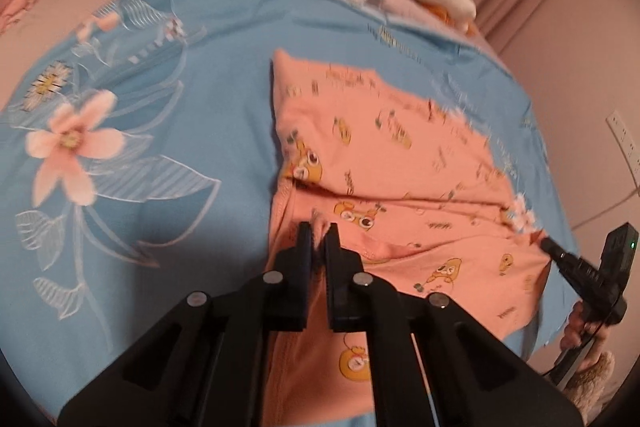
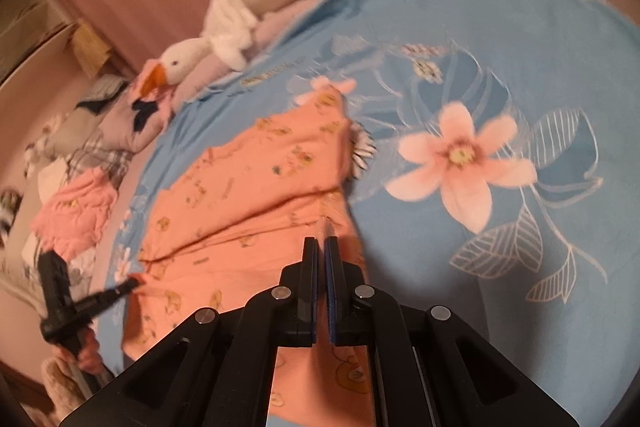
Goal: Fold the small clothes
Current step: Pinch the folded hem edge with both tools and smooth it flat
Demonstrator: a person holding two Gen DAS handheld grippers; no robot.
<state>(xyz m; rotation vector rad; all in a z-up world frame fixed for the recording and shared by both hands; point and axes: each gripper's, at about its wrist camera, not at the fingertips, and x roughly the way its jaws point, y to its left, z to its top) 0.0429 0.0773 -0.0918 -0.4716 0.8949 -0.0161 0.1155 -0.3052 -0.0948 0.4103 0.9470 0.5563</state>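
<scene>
I have both grippers, left (image 1: pixel 319 231) and right (image 2: pixel 323 242), pinching the orange garment (image 1: pixel 384 155) on the blue sheet (image 1: pixel 168 155).

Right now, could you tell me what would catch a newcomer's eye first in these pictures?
An orange printed garment lies mid-frame on a blue floral sheet, pinched at its near edge by the left hand-held gripper and the right hand-held gripper. A white plush goose rests along the bed's far edge.
</scene>
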